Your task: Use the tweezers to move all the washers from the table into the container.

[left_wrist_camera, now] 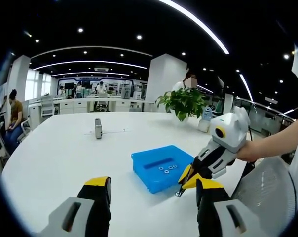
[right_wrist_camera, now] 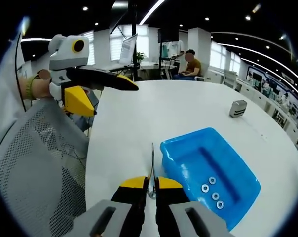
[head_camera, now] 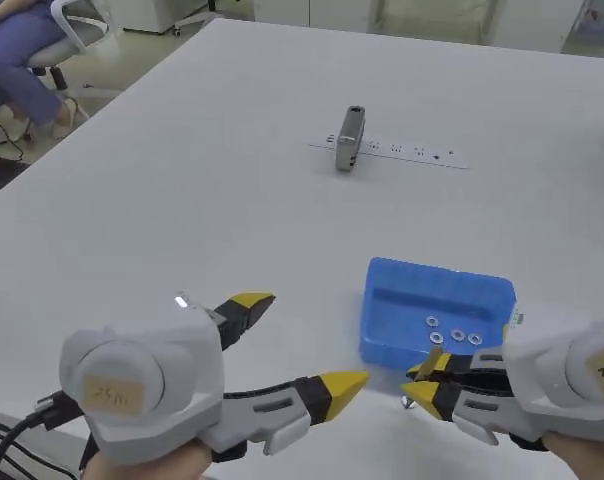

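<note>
Likely, since the right gripper is pinched tight on slim steel tweezers whose tip points just beside the shallow blue plastic container holding four small metal washers, while the left gripper gapes wide, the tweezers could twist and knock that wall.

A small grey device stands upright near the middle of a broad white tabletop, touching one end of a pale flat strip with small dark marks that runs off toward the right edge. A leafy potted plant sits at the tabletop's far edge, with a small pale bottle just beside it. Past the far left corner, a seated person in blue trousers occupies a white office chair. A grey mesh chair back stands off the near edge. Long strip lights cross the dark office ceiling overhead.
</note>
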{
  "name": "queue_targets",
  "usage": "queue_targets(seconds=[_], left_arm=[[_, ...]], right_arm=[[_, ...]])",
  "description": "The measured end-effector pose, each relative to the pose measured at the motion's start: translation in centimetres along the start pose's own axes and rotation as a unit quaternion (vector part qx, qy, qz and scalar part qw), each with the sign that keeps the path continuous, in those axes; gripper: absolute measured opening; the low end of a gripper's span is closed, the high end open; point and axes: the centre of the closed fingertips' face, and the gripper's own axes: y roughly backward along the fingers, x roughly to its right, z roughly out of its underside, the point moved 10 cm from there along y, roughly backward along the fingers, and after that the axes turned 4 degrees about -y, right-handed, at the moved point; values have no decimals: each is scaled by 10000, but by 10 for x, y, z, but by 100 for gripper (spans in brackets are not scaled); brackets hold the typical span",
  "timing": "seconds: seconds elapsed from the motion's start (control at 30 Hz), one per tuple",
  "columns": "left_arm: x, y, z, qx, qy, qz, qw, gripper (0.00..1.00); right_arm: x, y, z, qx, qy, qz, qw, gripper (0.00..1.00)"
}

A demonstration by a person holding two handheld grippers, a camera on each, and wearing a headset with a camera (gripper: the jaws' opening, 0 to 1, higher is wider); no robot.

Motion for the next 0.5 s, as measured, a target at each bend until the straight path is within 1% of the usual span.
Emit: queue_targets(seconds=[0.07,0.13,0.2,0.3,0.4,0.47,0.5], left_arm=[[1,-1,0,-8,-11,12,10000,72],[1,-1,0,-50,-43,48,10000,72],[1,-2,1,-84,-87,62,9999,72],[1,-2,1,-49,-42,83,9999,72],[1,-2,1,-35,-31,115,9999,72],[2,-2,1,-39,-52,147,9999,72],[3,-2,1,-47,-78,175,9998,72]], right_arm=[[-1,2,1,59,-83,43,9999,3],[-3,5,-1,254,-292,-9,9993,3],[-3,8,-3,368,-362,-21,9987,3],[-2,16,-11,531,-409,39,9977,3],[-1,25,-23,856,-588,77,9946,3],[2,29,-31,1020,-661,113,9925,3],[3,30,-34,1034,-656,130,9924,3]])
